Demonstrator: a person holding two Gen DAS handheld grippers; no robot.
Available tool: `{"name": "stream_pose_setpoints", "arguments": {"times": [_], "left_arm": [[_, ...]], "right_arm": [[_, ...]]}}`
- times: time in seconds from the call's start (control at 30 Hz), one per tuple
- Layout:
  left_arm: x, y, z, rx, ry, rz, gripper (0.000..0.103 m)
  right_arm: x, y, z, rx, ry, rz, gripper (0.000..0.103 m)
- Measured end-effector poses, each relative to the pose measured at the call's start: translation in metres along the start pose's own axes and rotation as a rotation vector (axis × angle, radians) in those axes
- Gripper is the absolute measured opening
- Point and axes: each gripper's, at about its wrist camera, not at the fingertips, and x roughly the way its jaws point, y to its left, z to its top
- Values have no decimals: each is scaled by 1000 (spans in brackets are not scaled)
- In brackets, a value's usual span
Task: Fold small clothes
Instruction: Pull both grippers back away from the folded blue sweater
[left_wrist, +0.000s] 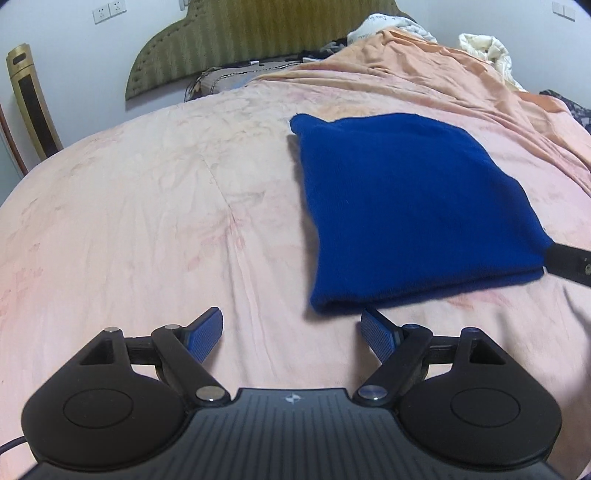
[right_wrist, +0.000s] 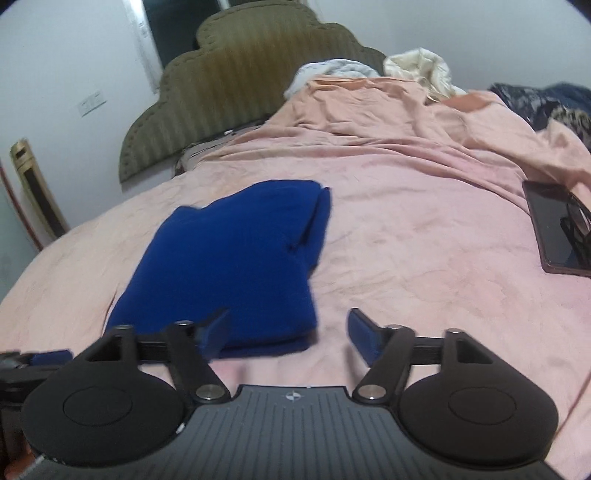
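Left wrist view: left tongs (left_wrist: 291, 332) spread wide, nothing between pads, low centre of frame over pink bedsheet (left_wrist: 147, 221). Folded blue garment (left_wrist: 417, 210) lies flat on sheet, right of centre; its near edge sits just above the right-hand pad. Right tongs (left_wrist: 569, 264) enter at right edge of frame, tip touching garment's lower-right corner.

Right wrist view: right tongs (right_wrist: 288, 334) also wide, gripping nothing. Blue garment (right_wrist: 229, 258) left of centre; near edge lies behind the left-hand pad; contact w/ cloth cannot be told. Green padded headboard (right_wrist: 236, 85) upper left. Dark tablet (right_wrist: 554, 232) on sheet at right edge. Crumpled bedding (right_wrist: 417, 70) top right.
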Motion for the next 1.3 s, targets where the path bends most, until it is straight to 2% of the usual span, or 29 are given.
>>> {"name": "stream_pose_setpoints", "arguments": {"times": [0.17,0.37,0.5,0.83,1.3], "left_arm": [[-3,-4,-8,14,10,-11,83],[-3,-5,-14,8,14,-21,85],[-2,-2,-16,-5,10,-11,93],[0,-1,-20,-17,-6,-5,97],[0,4,-24,-76,-8,-23,97]], "right_arm": [[-12,20,-13,-59,21,4,94],[-8,37,-23,-144,49,-51,99],[-3,41,-27,-165,58,-75,100],[6,43,-34,-206,57,-136,102],[8,36,-37,-180,70,-131,102]]}}
